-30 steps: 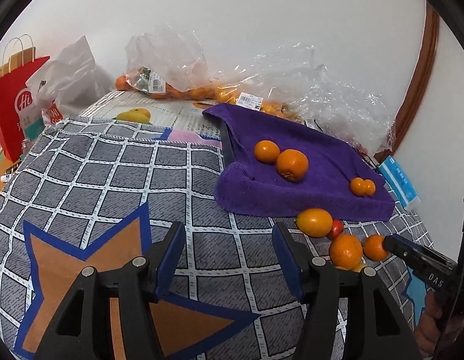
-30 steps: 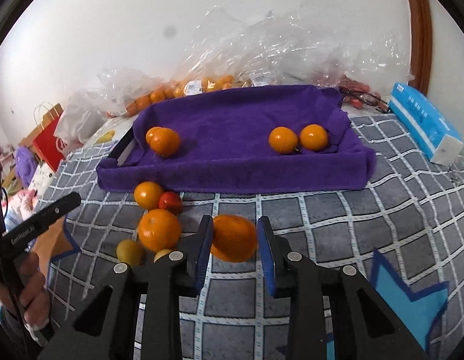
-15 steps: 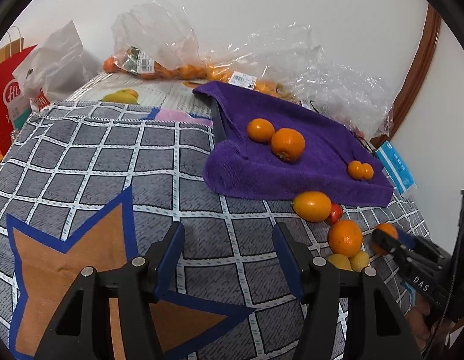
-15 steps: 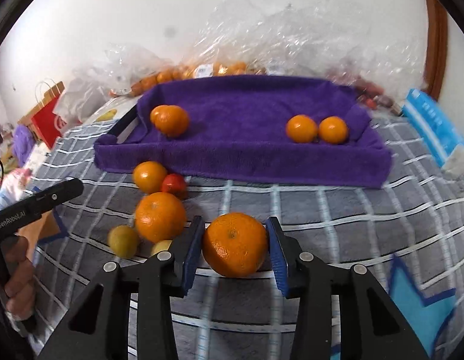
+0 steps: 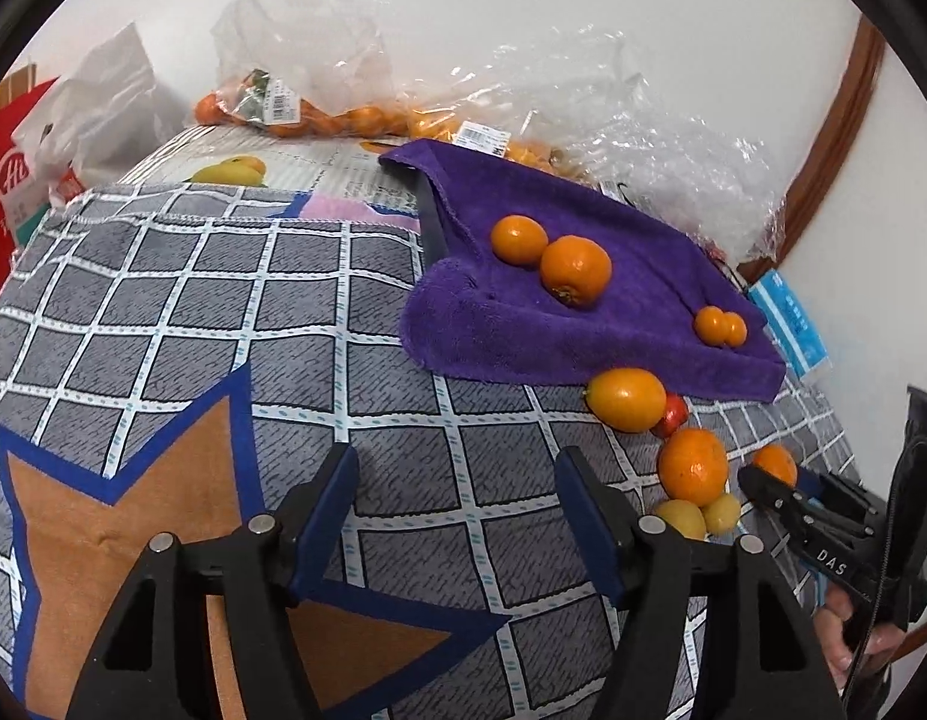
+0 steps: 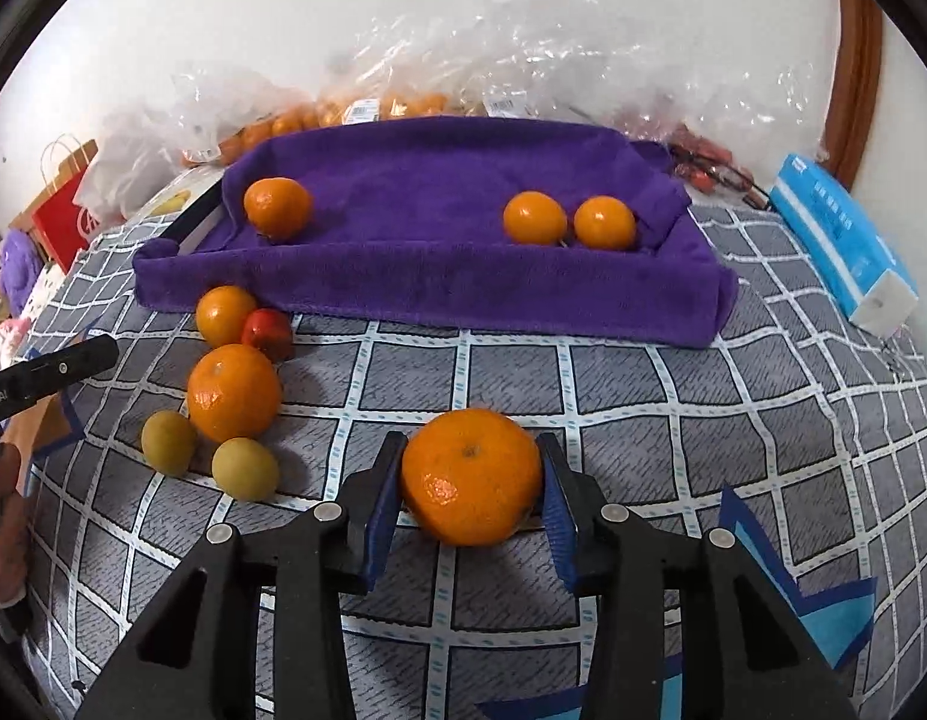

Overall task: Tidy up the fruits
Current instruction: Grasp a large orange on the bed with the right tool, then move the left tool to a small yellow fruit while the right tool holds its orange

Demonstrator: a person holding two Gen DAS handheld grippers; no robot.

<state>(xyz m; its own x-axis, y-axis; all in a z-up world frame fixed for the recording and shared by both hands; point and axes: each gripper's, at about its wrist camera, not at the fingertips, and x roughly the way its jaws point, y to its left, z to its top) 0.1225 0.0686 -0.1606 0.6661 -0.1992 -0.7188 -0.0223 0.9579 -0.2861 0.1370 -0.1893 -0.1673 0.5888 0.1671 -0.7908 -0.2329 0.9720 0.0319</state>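
Observation:
My right gripper (image 6: 470,483) is shut on a large orange (image 6: 470,476) and holds it above the checked cloth, in front of the purple towel-lined tray (image 6: 427,282). Three oranges lie in the tray in this view: one at the left (image 6: 277,207) and a pair at the right (image 6: 534,218). A loose pile lies left of the gripper: two oranges (image 6: 234,392), a small red fruit (image 6: 267,330) and two yellow-green fruits (image 6: 245,468). My left gripper (image 5: 457,522) is open and empty over the cloth, left of that pile (image 5: 691,465).
Clear plastic bags with more oranges (image 6: 367,108) lie behind the tray by the wall. A blue tissue box (image 6: 841,246) sits at the right. A red paper bag (image 5: 13,180) and a white bag (image 5: 109,114) stand at the far left.
My right gripper has lifted the large orange off the cloth and drawn back from the tray. My left gripper has drifted a little, still open.

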